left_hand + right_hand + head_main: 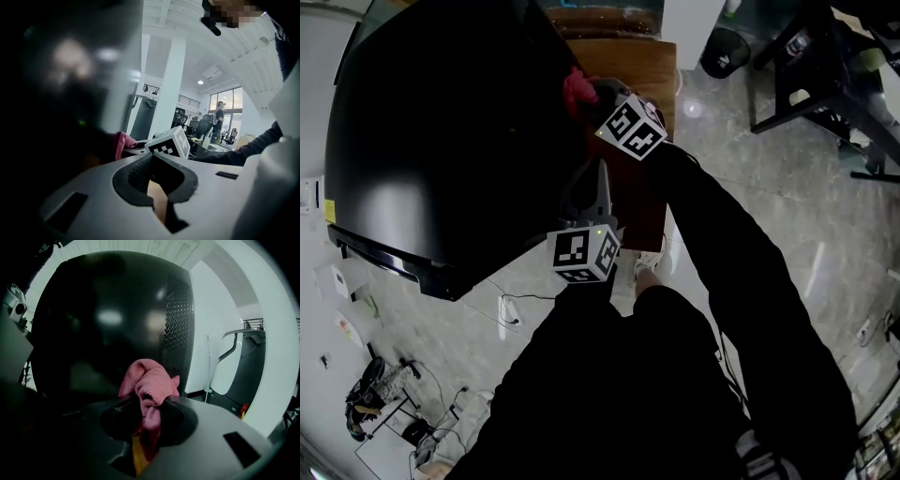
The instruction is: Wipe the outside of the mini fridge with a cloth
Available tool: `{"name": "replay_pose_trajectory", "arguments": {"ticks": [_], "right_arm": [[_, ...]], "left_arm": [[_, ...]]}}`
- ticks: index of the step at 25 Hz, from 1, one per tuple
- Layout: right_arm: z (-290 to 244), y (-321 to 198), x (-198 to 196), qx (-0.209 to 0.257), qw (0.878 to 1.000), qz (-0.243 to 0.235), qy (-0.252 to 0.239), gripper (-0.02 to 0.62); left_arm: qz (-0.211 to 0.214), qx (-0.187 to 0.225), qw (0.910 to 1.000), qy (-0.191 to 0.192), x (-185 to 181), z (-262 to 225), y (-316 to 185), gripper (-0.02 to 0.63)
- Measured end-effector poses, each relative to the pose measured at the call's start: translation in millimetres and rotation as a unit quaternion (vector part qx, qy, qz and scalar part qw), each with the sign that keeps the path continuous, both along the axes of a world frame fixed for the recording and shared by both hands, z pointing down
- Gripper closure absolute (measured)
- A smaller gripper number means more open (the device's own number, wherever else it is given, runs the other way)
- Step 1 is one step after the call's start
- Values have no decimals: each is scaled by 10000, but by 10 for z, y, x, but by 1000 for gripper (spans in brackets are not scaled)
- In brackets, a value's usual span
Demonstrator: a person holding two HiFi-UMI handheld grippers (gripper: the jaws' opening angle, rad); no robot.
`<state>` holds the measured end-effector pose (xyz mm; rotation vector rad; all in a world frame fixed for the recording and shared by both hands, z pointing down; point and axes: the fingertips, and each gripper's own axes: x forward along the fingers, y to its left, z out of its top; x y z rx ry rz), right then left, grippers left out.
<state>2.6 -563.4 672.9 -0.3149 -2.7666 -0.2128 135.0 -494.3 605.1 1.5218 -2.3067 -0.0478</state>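
Cloth (pixel 147 380), pink, is clamped in the right gripper's (pixel 150 404) jaws, right at the black mini fridge (pixel 441 141) (its side wall), 12 o'clock in the head view. The left gripper (pixel 589 192) hangs beside the fridge, jaws together and empty. A wooden table (pixel 628 56) stands under the right gripper.

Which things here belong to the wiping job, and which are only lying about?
For the job:
mini fridge
pink cloth, clamped in the right gripper

Lying about:
wooden table
treadmill
cable on the floor
left gripper, shut on nothing, not touching the fridge
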Motion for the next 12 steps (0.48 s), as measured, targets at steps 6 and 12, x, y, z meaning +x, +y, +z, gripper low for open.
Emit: {"name": "replay_pose_trajectory", "arguments": {"ticks": [6, 12], "right_arm": [[396, 6, -12, -49, 9993, 82, 374, 509], [753, -22, -14, -73, 9947, 120, 1023, 508]], "left_arm": [[14, -316, 9994, 126, 14, 299, 69, 600], [-1, -452, 9986, 281, 60, 430, 194, 600]]}}
